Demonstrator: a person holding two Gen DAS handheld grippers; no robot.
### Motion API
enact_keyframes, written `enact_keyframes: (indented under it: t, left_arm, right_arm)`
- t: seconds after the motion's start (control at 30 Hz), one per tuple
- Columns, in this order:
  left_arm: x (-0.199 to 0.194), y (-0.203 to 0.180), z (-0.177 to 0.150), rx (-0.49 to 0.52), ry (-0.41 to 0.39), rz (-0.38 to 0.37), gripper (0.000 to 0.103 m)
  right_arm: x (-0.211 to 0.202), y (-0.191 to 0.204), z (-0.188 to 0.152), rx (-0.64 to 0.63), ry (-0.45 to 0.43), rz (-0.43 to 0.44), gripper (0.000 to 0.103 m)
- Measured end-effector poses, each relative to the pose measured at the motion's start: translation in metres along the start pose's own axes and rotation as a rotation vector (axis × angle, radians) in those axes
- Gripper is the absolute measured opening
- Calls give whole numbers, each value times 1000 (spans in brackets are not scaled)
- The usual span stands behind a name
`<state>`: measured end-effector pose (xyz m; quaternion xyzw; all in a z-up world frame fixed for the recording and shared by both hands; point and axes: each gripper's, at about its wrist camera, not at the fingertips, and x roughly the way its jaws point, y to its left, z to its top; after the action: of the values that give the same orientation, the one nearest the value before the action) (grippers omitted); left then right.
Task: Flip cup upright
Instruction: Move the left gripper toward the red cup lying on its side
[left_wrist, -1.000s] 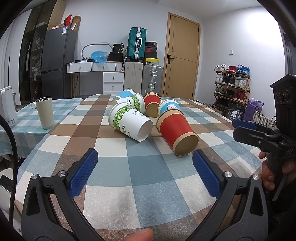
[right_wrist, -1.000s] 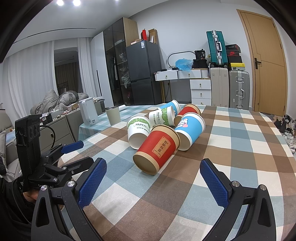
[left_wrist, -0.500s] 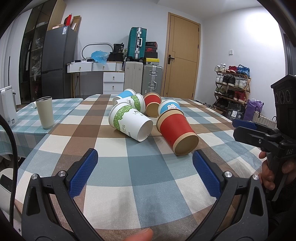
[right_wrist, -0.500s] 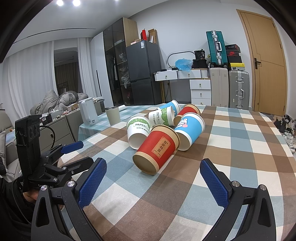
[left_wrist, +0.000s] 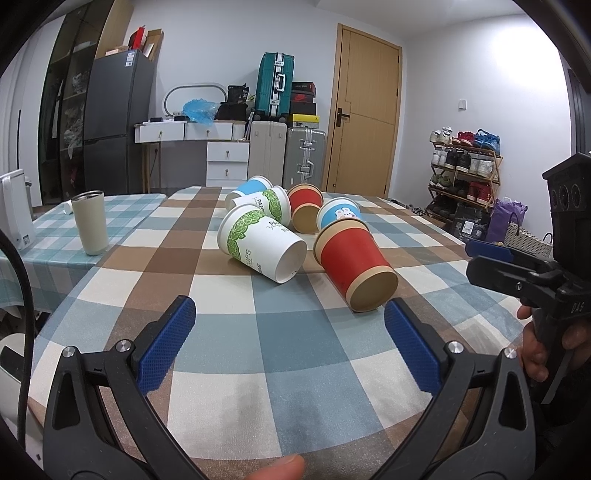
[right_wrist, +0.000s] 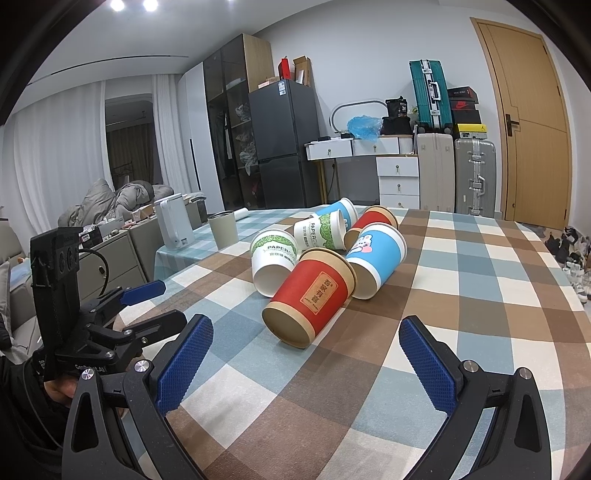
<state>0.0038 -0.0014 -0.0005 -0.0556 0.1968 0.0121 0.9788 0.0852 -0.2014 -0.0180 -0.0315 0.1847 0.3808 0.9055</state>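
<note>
Several paper cups lie on their sides in a cluster on the checked tablecloth (left_wrist: 280, 339). Nearest is a red cup (left_wrist: 354, 266) (right_wrist: 314, 295), its open mouth away from me in the left view. Beside it lie a white cup with green leaves (left_wrist: 258, 243) (right_wrist: 273, 254), a blue rabbit cup (left_wrist: 340, 214) (right_wrist: 376, 254), a second green-leaf cup (left_wrist: 266, 201), another red cup (left_wrist: 304, 206) and a blue cup (left_wrist: 247, 186). My left gripper (left_wrist: 290, 325) is open and empty, short of the cups. My right gripper (right_wrist: 306, 343) is open and empty, just before the red cup.
A beige tumbler (left_wrist: 90, 221) (right_wrist: 223, 232) stands upright on the neighbouring teal-checked table. A white kettle-like appliance (right_wrist: 173, 221) stands past it. Suitcases, drawers, a fridge, a door and a shoe rack (left_wrist: 465, 162) line the room beyond the table.
</note>
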Motion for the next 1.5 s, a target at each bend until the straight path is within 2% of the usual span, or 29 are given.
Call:
enact_keyframes:
  t: [0.23,0.47,0.6,0.9,1.0,1.37,1.5]
  left_arm:
    - [6,-1,3,5,20,5,102]
    - [20,-4,15,-8,71,27,102]
    - [31,-7,24,-14,113,6,102]
    - [58,-32,41,25,151,-37,101]
    - [70,-45,46,45,173,-24,101]
    - [112,-65,50,63,245,-3,94]
    - [126,-69,51,71,278,3,84]
  right_arm:
    - [-2,-6,3,13,7,-32,103]
    - [-10,-16,4,17,-5,-94,103]
    - [-17,-27,6,40,-16,-126,103]
    - [-22,-44,6,99,-26,-152,103]
    - [-22,-45,6,102,-23,-156,103]
    - [-22,-48,6,124,-18,-158,103]
    - [-22,-49,6,123,-17,-160,103]
